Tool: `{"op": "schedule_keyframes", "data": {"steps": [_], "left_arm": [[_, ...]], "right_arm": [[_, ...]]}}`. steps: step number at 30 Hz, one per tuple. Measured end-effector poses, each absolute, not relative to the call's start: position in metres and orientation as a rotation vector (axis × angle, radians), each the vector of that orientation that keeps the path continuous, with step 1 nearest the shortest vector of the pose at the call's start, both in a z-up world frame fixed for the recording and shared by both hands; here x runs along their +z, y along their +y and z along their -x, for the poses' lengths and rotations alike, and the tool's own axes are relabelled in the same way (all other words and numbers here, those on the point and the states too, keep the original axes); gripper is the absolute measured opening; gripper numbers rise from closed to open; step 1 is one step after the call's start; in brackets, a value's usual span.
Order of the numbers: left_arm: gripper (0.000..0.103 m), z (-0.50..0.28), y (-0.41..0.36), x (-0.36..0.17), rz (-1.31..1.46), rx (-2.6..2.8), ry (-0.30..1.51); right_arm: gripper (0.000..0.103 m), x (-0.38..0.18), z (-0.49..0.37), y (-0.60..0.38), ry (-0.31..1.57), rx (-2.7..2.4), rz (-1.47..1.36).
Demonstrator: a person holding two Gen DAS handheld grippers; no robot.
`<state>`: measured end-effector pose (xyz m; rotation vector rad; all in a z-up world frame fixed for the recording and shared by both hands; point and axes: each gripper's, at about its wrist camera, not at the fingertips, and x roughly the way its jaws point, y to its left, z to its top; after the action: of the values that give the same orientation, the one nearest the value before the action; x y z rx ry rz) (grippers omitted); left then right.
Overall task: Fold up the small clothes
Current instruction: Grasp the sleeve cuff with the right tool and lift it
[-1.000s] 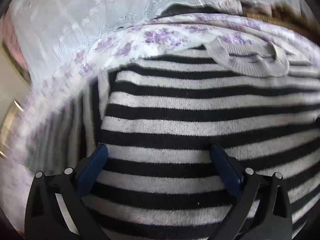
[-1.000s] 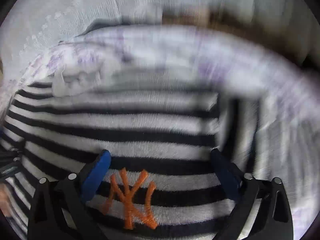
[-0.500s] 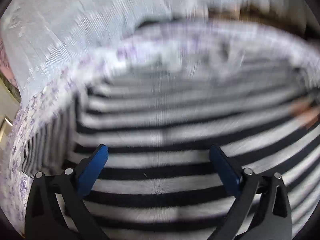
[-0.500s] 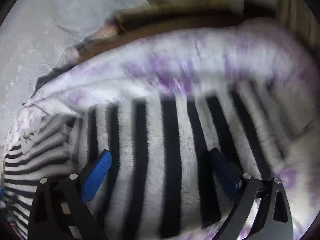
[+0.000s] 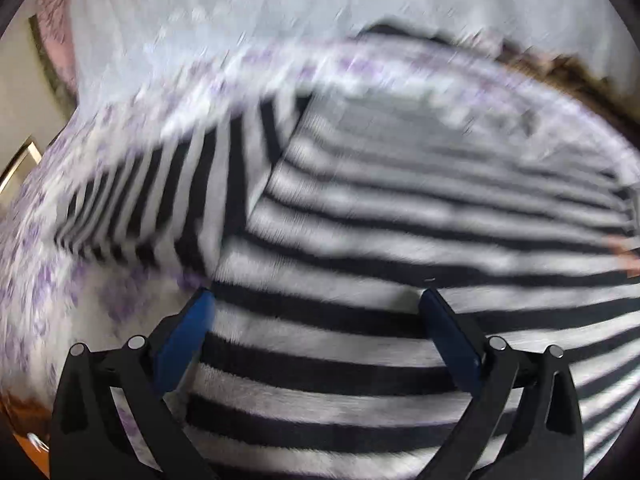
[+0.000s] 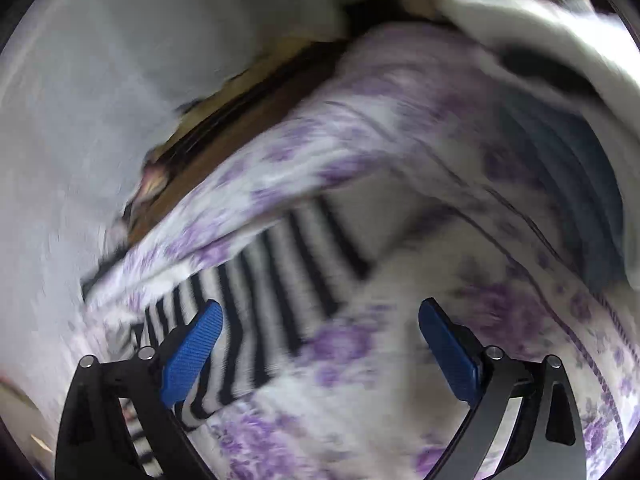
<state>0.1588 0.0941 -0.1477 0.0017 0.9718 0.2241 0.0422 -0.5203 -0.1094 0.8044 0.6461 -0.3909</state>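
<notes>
Left tongs spread wide, nothing between the blue pads, poised over the striped sweater body near its left edge. Sweater lies flat on a purple floral sheet, one sleeve angled out left. Right tongs also wide apart, empty, over the sheet with the other striped sleeve under the left pad. Beyond: white lace fabric, blurred.

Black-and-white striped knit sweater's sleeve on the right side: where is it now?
In the right wrist view, the sleeve lies spread on the purple floral bedsheet, running from lower left toward centre. The open right gripper hovers near it, the left blue fingertip in front of it.
</notes>
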Motion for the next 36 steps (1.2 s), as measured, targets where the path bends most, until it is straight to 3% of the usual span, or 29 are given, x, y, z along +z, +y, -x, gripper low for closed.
{"op": "schedule_keyframes", "data": {"steps": [7, 9, 14, 16, 18, 25, 29, 36], "left_arm": [[0.099, -0.164, 0.082, -0.145, -0.029, 0.243, 0.944], [0.099, -0.166, 0.082, -0.145, -0.025, 0.243, 0.943], [0.099, -0.161, 0.086, -0.145, -0.029, 0.246, 0.939], [0.099, -0.153, 0.087, -0.145, -0.032, 0.249, 0.937], [0.099, -0.151, 0.087, -0.146, -0.033, 0.249, 0.935], [0.099, -0.153, 0.087, -0.146, -0.036, 0.250, 0.936], [0.099, -0.153, 0.087, -0.146, -0.035, 0.251, 0.935], [0.099, -0.152, 0.087, -0.137, -0.017, 0.222, 0.920]], "right_arm": [[0.076, -0.127, -0.061, -0.532, 0.583, -0.388, -0.869], [0.061, -0.133, -0.066, -0.539, 0.557, -0.405, -0.880], [0.056, -0.135, -0.086, -0.542, 0.536, -0.394, -0.834], [0.044, -0.136, -0.089, -0.542, 0.548, -0.401, -0.824], [0.025, -0.137, -0.086, -0.542, 0.537, -0.380, -0.847], [0.026, -0.138, -0.088, -0.536, 0.558, -0.357, -0.861], [0.009, -0.132, -0.084, -0.531, 0.525, -0.376, -0.838], [0.009, -0.087, -0.087, -0.474, 0.463, -0.310, -0.619]]}}
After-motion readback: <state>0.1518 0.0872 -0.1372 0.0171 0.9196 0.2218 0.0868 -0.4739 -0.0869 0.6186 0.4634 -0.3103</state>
